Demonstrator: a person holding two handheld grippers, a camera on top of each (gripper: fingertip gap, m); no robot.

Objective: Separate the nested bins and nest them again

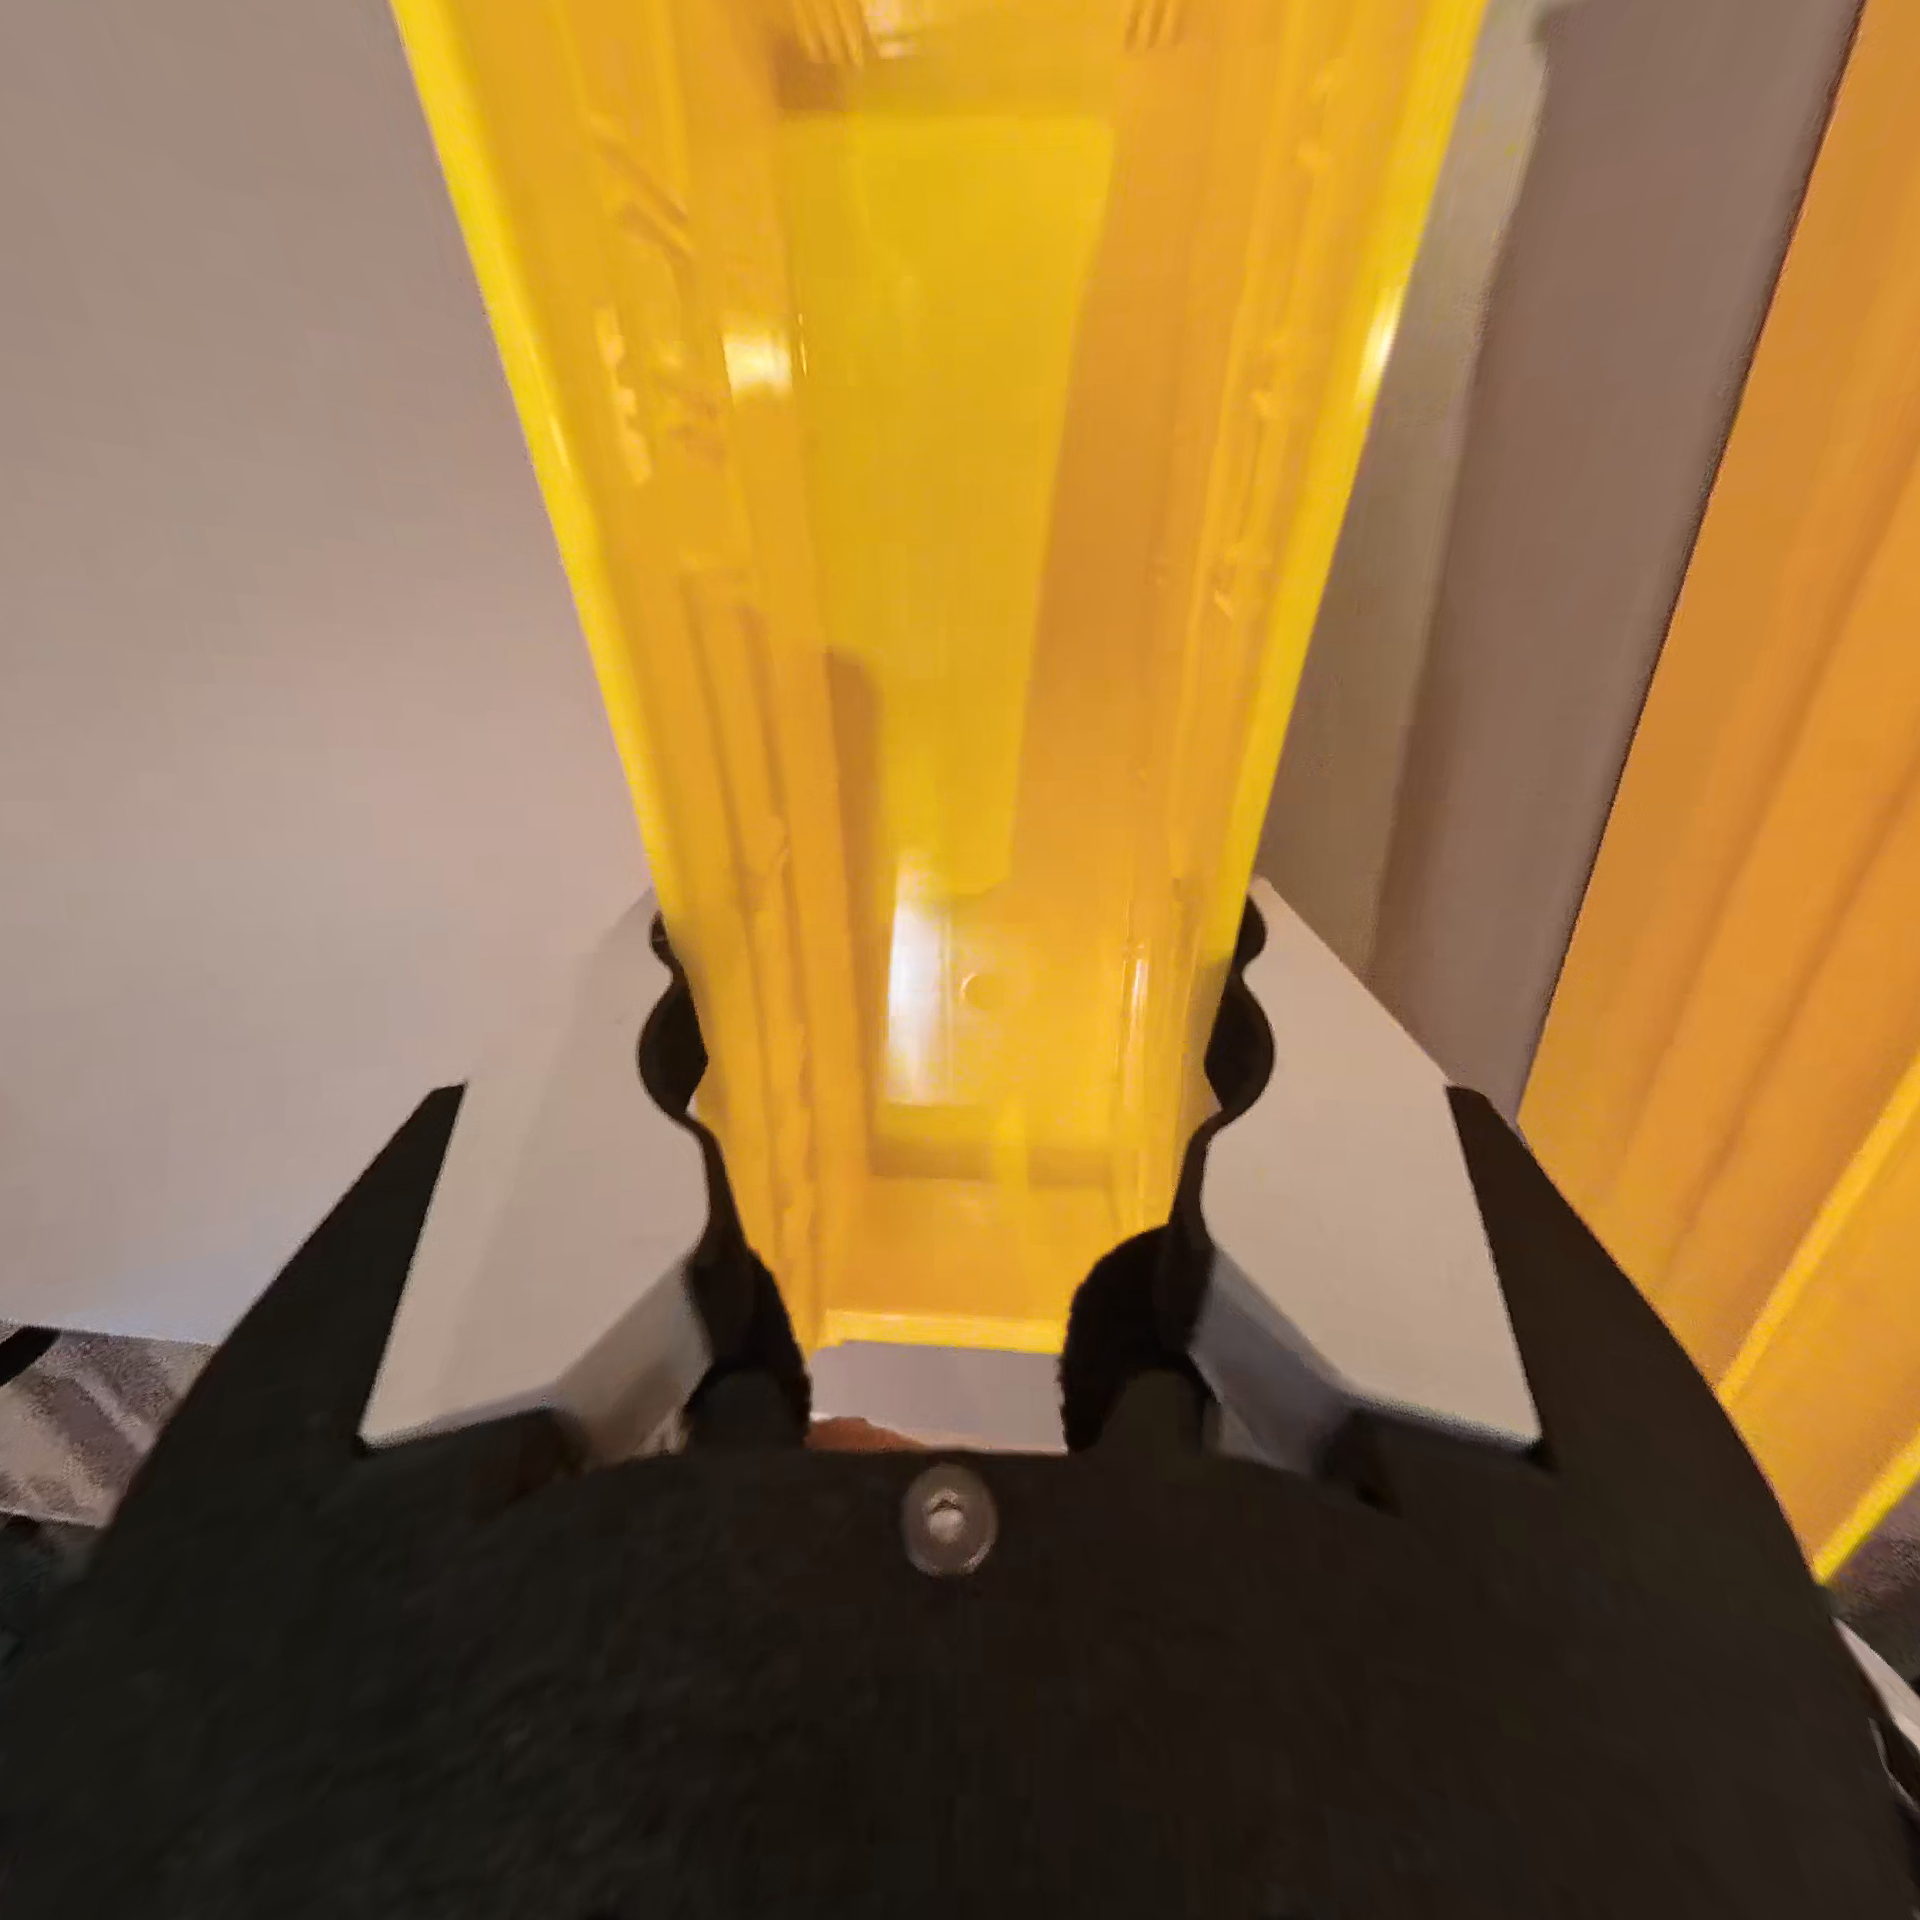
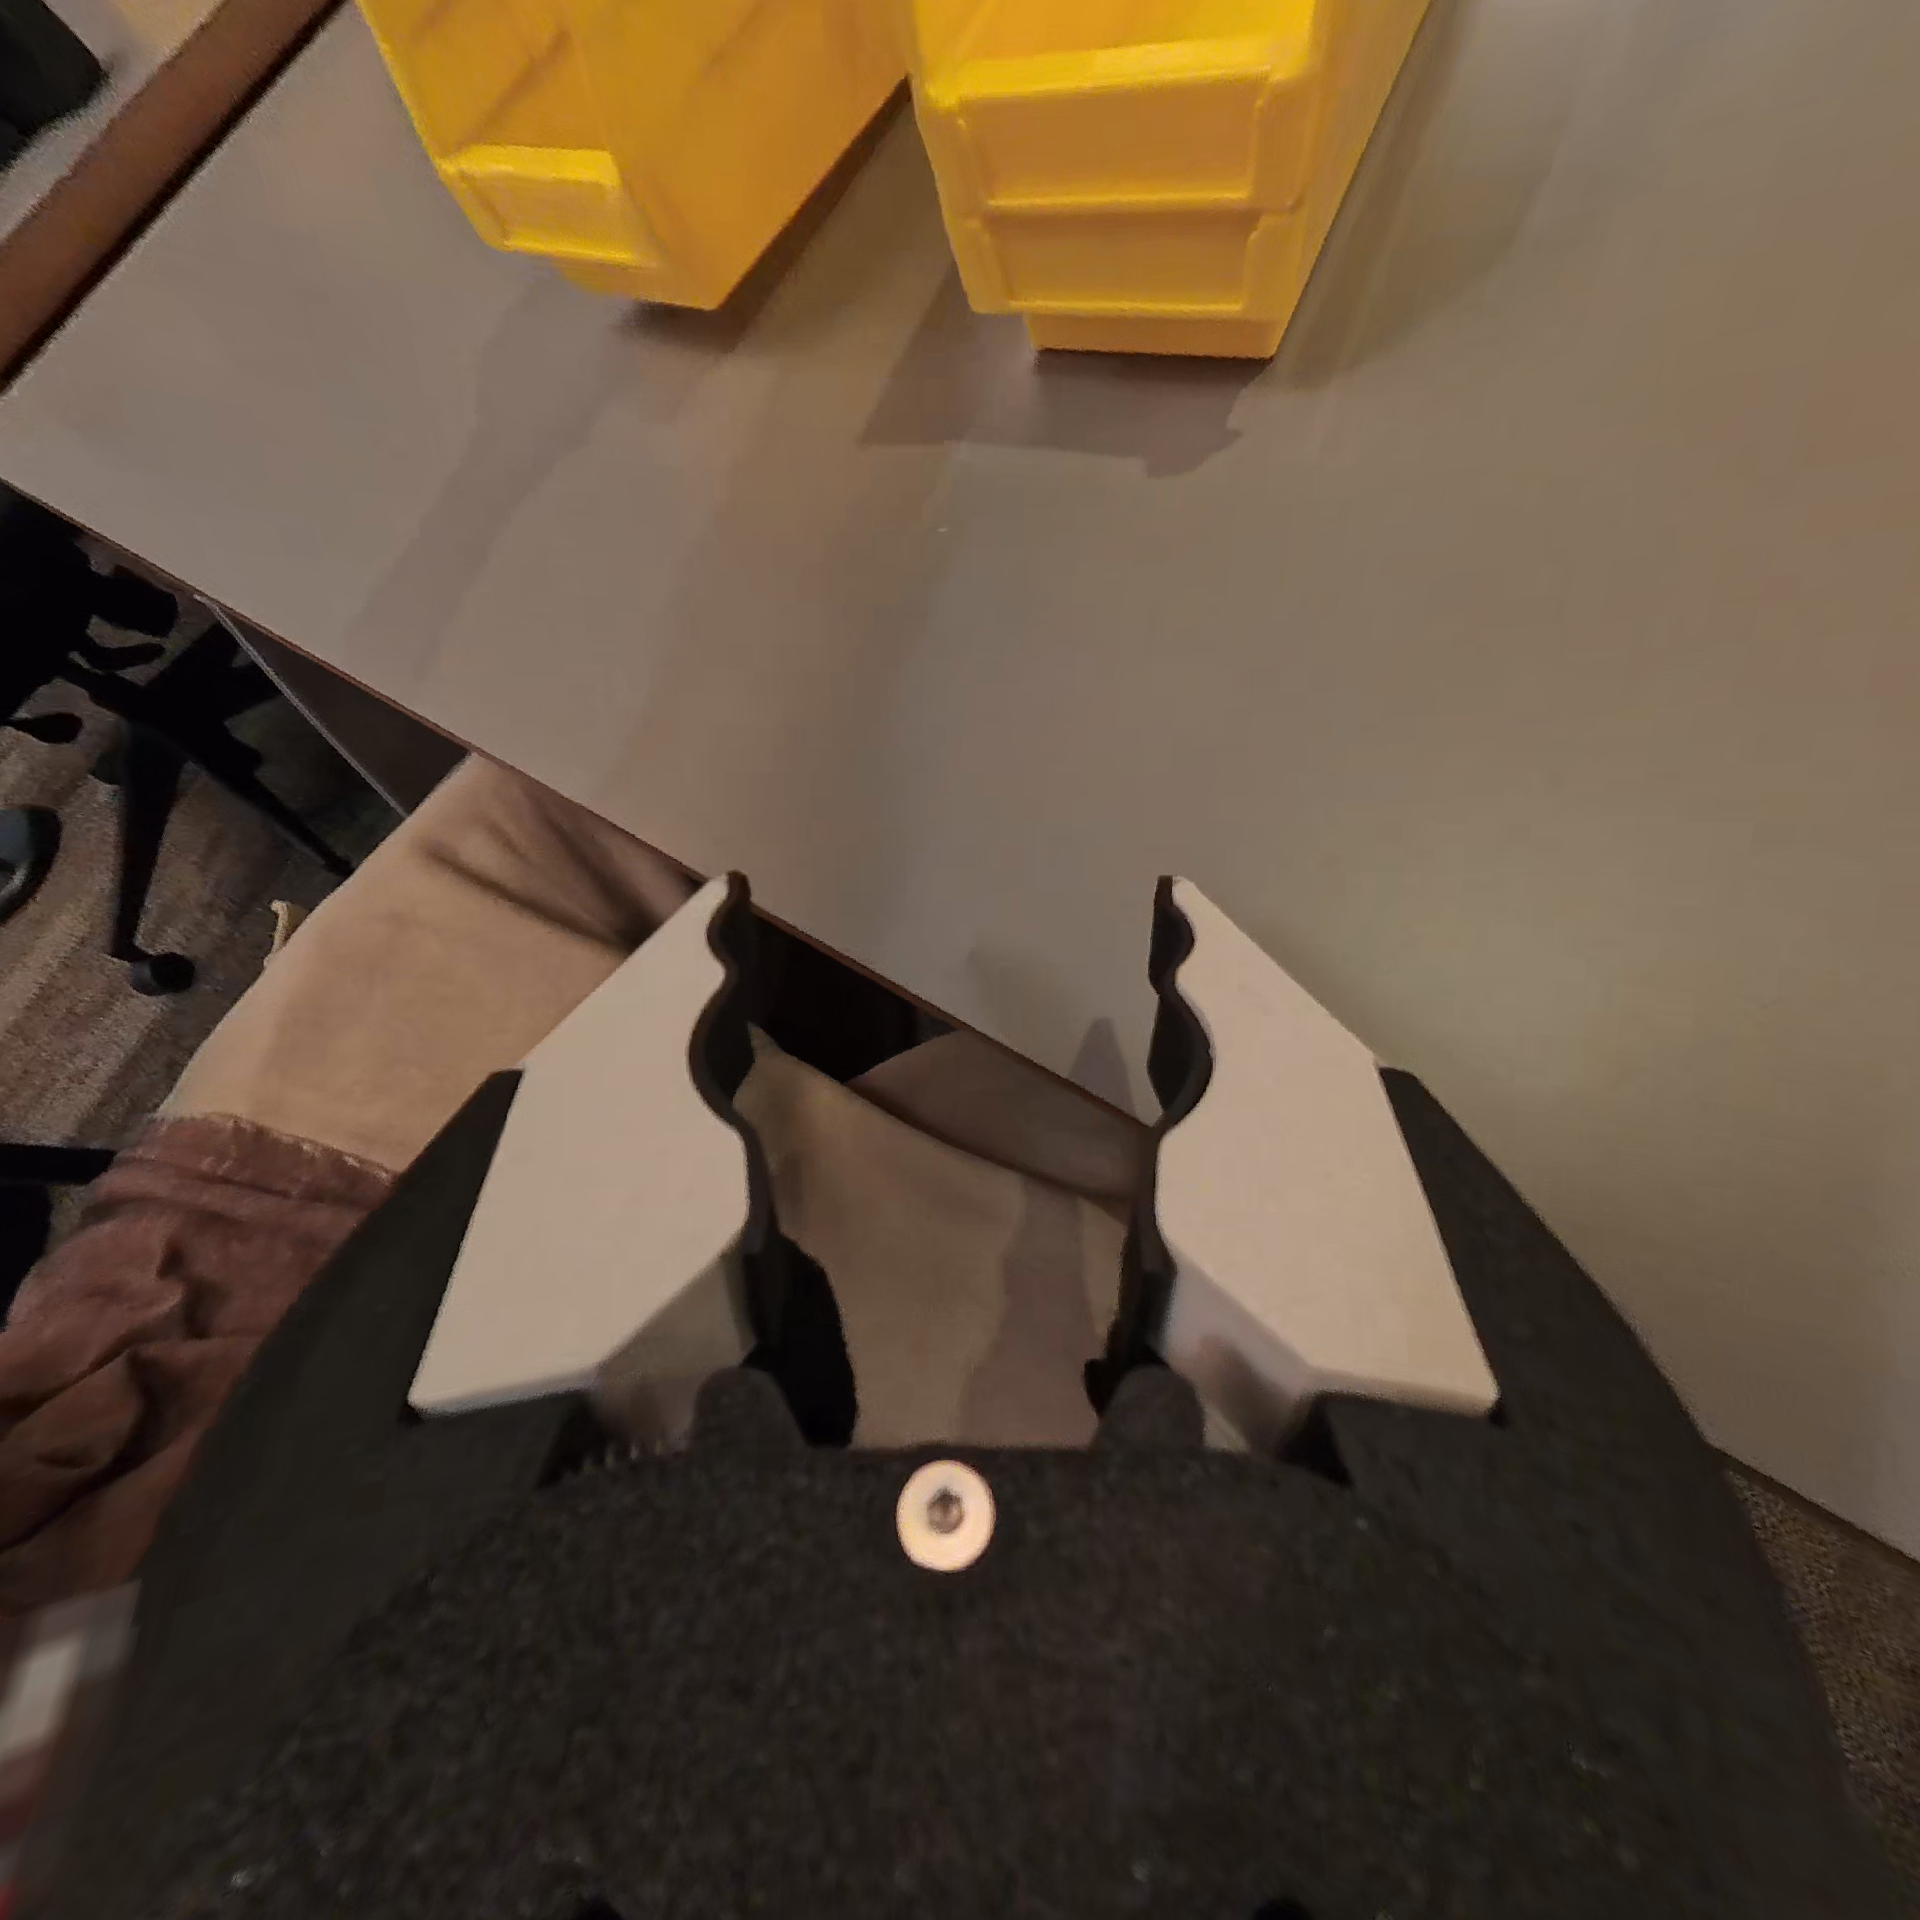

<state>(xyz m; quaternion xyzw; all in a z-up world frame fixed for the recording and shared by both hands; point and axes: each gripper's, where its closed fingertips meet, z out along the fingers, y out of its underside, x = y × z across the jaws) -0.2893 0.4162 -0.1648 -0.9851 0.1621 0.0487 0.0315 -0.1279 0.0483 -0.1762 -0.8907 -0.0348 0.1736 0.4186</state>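
My left gripper (image 1: 956, 920) is shut on a yellow bin (image 1: 935, 520). Its fingers press the bin's two side walls near one end, and I look along the bin's empty inside. A second yellow bin (image 1: 1714, 831) stands close on the right. In the right wrist view a single yellow bin (image 2: 623, 156) sits tilted at the top left, beside a stack of two nested yellow bins (image 2: 1132, 208). My right gripper (image 2: 948, 883) is open and empty over the table's near edge, well short of the bins.
The grey table (image 2: 1351, 623) stretches between my right gripper and the bins; it also shows in the left wrist view (image 1: 260, 623). A person's lap in beige cloth (image 2: 499, 904) and a maroon sleeve (image 2: 156, 1247) lie below the table edge. Black chair legs (image 2: 135, 727) stand on the carpet.
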